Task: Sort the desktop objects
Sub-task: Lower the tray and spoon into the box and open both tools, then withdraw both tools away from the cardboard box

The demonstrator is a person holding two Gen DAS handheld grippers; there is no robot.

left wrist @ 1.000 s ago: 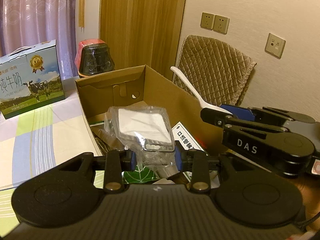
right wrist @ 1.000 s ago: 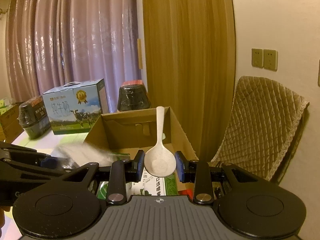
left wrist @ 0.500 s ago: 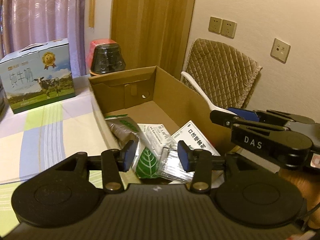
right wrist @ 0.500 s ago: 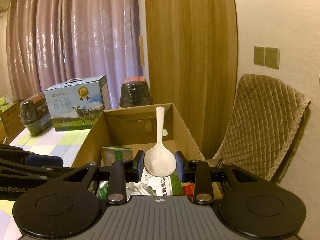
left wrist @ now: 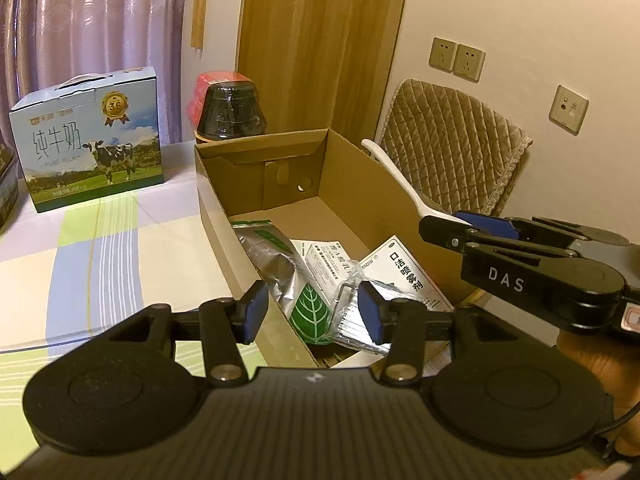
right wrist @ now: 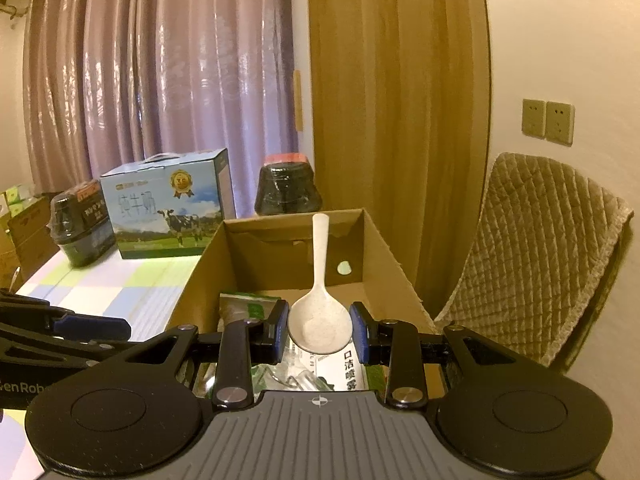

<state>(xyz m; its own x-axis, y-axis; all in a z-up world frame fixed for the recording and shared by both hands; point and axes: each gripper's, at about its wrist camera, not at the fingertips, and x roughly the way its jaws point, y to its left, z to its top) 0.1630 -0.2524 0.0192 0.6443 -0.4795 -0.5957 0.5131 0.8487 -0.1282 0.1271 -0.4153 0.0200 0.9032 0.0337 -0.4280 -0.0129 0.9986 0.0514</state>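
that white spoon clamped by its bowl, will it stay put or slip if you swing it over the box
The spoon looks like stiff, light plastic, so it probably won't flex. The right hand-held gripper pinches only the rounded bowl, so it may pivot or slip. Its long handle sticks forward, adding leverage.

- One cardboard box point(left wrist: 360, 184)
- One white spoon point(right wrist: 320, 312)
- One milk carton point(left wrist: 88, 144)
- Two dark jars point(right wrist: 288, 188) point(right wrist: 82, 224)
- Two grippers point(left wrist: 312, 312) point(right wrist: 320, 330)
- One quilted chair point(left wrist: 452, 144)

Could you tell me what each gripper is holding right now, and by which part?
The right gripper holds the white spoon by its bowl. The left gripper, whose jaws have just been opening, holds nothing.
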